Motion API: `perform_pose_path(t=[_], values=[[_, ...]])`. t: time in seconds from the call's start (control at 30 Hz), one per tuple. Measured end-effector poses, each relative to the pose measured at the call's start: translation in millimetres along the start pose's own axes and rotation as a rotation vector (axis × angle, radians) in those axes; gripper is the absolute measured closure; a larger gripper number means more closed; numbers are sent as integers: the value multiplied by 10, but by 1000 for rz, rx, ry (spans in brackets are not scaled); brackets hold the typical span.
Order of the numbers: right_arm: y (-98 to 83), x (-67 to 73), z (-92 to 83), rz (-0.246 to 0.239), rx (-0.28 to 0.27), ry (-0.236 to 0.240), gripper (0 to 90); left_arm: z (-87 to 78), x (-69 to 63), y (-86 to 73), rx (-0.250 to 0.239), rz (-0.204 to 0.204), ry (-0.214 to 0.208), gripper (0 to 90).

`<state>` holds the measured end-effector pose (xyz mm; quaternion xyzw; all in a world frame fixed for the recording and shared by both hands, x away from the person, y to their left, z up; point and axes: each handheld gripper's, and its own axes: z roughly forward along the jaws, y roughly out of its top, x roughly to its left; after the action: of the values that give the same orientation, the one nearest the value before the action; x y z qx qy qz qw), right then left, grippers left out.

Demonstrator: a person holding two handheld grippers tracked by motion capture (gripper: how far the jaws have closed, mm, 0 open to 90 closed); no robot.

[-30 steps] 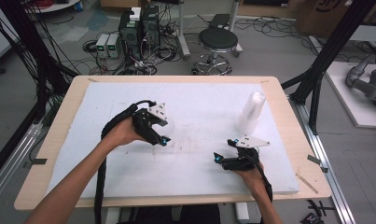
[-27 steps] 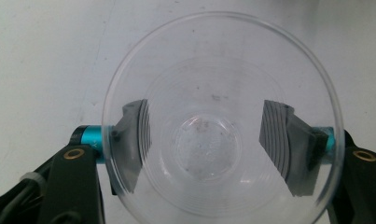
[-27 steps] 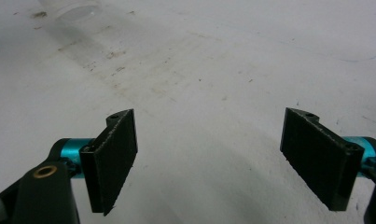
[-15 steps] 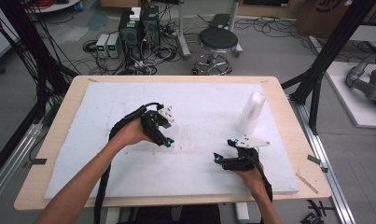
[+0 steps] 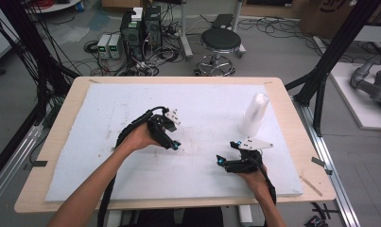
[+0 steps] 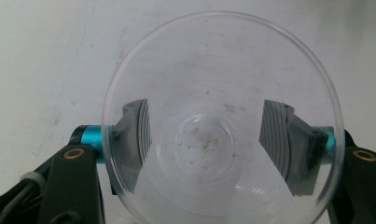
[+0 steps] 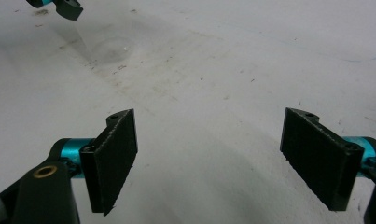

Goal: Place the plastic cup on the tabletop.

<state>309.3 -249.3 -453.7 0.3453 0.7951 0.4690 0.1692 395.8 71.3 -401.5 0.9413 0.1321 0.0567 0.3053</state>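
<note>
A clear plastic cup (image 6: 209, 60) sits mouth-up between the black jaws of my left gripper (image 6: 206, 126), whose pads press on its two sides. From above, the left gripper (image 5: 171, 142) hangs low over the middle of the white foam board (image 5: 108, 109). My right gripper (image 5: 224, 163) rests near the board's front right. Its jaws (image 7: 218, 156) stand open with bare board between them. The held cup (image 7: 106, 44) shows faintly at the top left of the right gripper view. A tall stack of clear cups (image 5: 254, 113) stands upright at the right, behind the right gripper.
The foam board covers most of a wooden table (image 5: 304, 137). Beyond the far edge the floor holds a stool (image 5: 220, 42), computer boxes (image 5: 136, 28) and loose cables. Black frame posts (image 5: 330, 61) rise at both sides of the table.
My left gripper has sunk toward the board and shifted a little right and nearer, cup still in its jaws. The right gripper has kept still.
</note>
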Motion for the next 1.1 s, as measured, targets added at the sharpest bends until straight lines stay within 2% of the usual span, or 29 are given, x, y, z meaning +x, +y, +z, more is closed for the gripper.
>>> perform_pose_path(t=[0.1,0.3,0.4,0.47,0.63,0.83,1.03,1.1], values=[[1,-5,3,0,1,1,188,-12,-2,-52,-24,-18,1,340],[1,-7,4,-3,0,0,188,4,-15,-46,-22,-19,8,325],[1,-7,5,0,0,0,188,40,-18,-48,6,-12,27,243],[1,-6,5,3,3,-1,188,61,-7,-66,16,-31,31,151],[0,-12,2,5,0,0,188,67,7,-131,0,-47,5,151],[0,-19,5,4,-1,0,188,20,-31,-206,-11,-42,7,151],[-7,-26,-8,19,-9,5,188,-102,-54,-370,-48,-71,17,149],[-5,-34,-3,17,-9,6,188,-179,-79,-445,-109,-88,29,147]])
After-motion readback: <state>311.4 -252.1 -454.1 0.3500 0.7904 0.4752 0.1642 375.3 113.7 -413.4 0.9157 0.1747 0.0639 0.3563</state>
